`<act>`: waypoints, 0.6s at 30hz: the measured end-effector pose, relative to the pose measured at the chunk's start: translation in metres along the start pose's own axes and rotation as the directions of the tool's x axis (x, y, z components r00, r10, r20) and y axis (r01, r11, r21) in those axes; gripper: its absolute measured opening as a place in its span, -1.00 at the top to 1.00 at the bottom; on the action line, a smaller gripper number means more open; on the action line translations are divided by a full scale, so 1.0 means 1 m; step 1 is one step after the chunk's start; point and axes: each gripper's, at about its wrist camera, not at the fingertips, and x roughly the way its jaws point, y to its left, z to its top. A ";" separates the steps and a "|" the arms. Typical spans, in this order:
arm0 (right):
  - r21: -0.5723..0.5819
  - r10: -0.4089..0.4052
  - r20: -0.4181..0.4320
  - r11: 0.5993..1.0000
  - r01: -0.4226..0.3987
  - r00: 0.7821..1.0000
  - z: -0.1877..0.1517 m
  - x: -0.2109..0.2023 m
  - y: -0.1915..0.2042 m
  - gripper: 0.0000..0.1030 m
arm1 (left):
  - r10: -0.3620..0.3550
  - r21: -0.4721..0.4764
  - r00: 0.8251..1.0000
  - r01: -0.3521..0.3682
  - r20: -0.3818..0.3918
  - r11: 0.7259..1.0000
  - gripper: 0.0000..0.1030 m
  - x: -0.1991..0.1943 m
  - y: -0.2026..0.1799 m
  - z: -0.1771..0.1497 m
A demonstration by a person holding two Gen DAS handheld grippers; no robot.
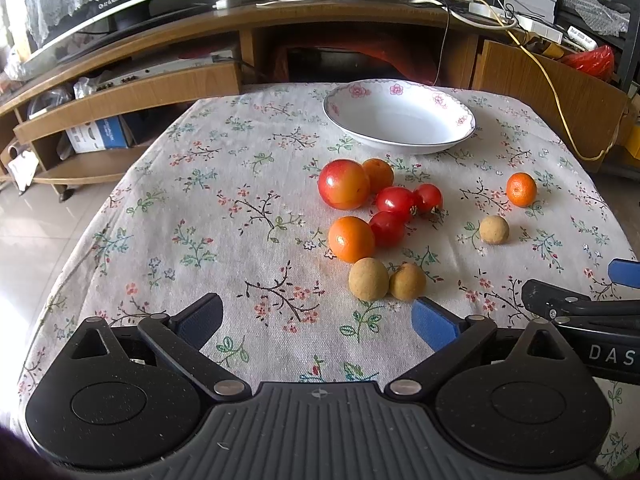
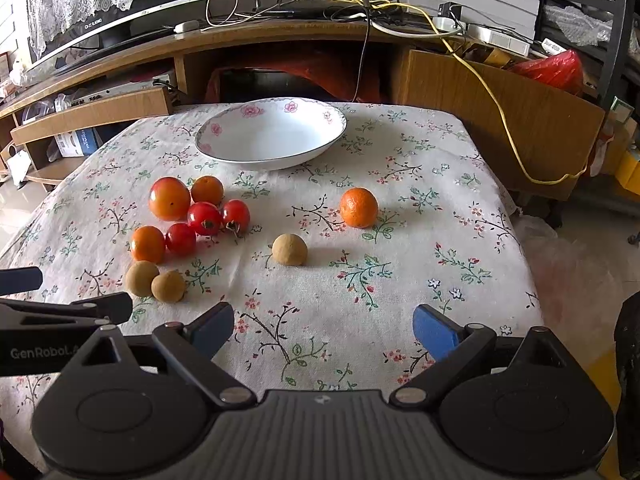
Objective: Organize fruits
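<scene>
A table draped in a floral tablecloth (image 2: 360, 320) carries everything here. At its near edge on the left, the left gripper (image 1: 318, 318) hovers low with its blue-padded fingers spread wide and nothing between them. Just ahead of it, left of the table's middle, fruit lies in a tight cluster: a large red-orange fruit (image 2: 169, 199) at the far left of the group, a small orange (image 2: 207, 189) touching it on the right, then three cherry tomatoes (image 2: 204, 218) bunched together below them. Nearer the front edge sits another orange (image 2: 147, 244) against the lowest tomato, and in front of that a pair of tan longans (image 2: 142, 278) rest side by side, touching. Toward the far edge, slightly left of centre, stands a white bowl (image 2: 224, 152) with pink flowers on its rim, holding nothing. Around the table's middle a single longan (image 2: 289, 249) lies apart from the rest, and further right and back, a lone mandarin (image 2: 359, 207) sits well clear of the cluster. At the near edge on the right, the right gripper (image 2: 323, 326) also hangs with its jaws wide apart, gripping nothing, its tip showing in the left wrist view beside the left gripper.
</scene>
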 end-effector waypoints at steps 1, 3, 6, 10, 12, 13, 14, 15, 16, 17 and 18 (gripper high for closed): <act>0.000 0.000 0.001 1.000 0.000 1.000 0.000 0.000 0.000 -0.86 | 0.001 0.000 1.000 -0.001 0.000 1.000 -0.97 0.000 0.000 0.000; 0.000 0.001 0.001 1.000 -0.001 1.000 -0.001 0.000 0.001 -0.86 | 0.003 0.001 1.000 -0.003 0.001 1.000 -0.97 0.000 0.000 0.000; 0.000 0.001 0.000 1.000 -0.001 1.000 0.000 0.000 0.001 -0.86 | 0.003 0.003 1.000 -0.003 -0.002 1.000 -0.96 0.000 -0.001 0.000; 0.000 0.006 -0.003 1.000 -0.006 1.000 -0.001 0.000 0.002 -0.85 | 0.004 0.002 1.000 -0.004 -0.002 1.000 -0.95 0.000 -0.001 0.000; -0.001 0.009 -0.004 1.000 -0.009 1.000 0.000 0.001 0.003 -0.85 | 0.004 0.002 1.000 -0.004 -0.003 1.000 -0.94 0.000 -0.001 0.000; -0.002 0.011 -0.005 1.000 -0.011 1.000 -0.001 0.001 0.004 -0.85 | 0.004 0.002 1.000 -0.004 -0.003 1.000 -0.93 0.000 -0.001 0.000; -0.002 0.014 -0.007 1.000 -0.014 1.000 0.000 0.002 0.003 -0.84 | 0.004 0.001 1.000 -0.004 -0.004 1.000 -0.93 0.000 -0.001 0.000; -0.002 0.017 -0.009 1.000 -0.017 1.000 0.000 0.002 0.003 -0.84 | 0.004 0.000 1.000 -0.004 -0.006 1.000 -0.93 0.000 0.000 0.000; -0.003 0.020 -0.011 1.000 -0.020 1.000 0.000 0.003 0.004 -0.83 | 0.004 0.000 1.000 -0.004 -0.007 1.000 -0.92 0.000 0.001 -0.001; -0.005 0.022 -0.013 1.000 -0.023 1.000 0.000 0.003 0.004 -0.82 | 0.004 -0.001 1.000 -0.004 -0.009 1.000 -0.92 0.000 0.002 -0.001; -0.007 0.026 -0.015 1.000 -0.026 1.000 0.000 0.004 0.005 -0.81 | 0.004 -0.002 1.000 -0.004 -0.011 1.000 -0.91 0.001 0.003 -0.001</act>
